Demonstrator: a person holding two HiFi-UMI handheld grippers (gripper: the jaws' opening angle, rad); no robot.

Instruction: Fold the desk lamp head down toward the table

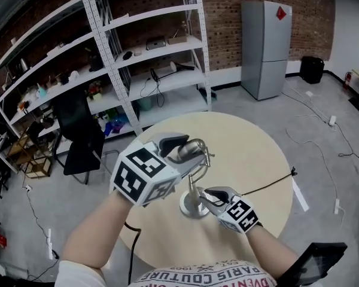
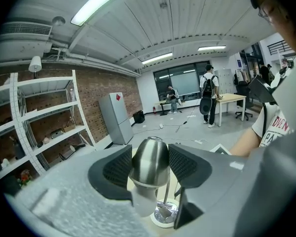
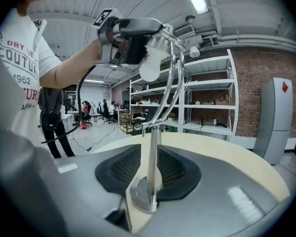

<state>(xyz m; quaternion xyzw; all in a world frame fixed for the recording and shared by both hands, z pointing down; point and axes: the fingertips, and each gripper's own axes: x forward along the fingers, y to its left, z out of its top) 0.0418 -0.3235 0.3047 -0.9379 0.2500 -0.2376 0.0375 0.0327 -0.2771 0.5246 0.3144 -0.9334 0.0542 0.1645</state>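
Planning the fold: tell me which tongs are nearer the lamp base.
Right. The right tongs straddle the post just above the lamp base; left tongs clamp the raised lamp head.

Brushed-metal lamp head (image 2: 149, 162), shiny metal lamp base (image 3: 140, 195), smooth matt cream tabletop (image 1: 251, 154), textured black jaws

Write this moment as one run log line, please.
left gripper: shut on lamp head | right gripper: jaws open around lamp post, near base | lamp head: raised, not yet folded down
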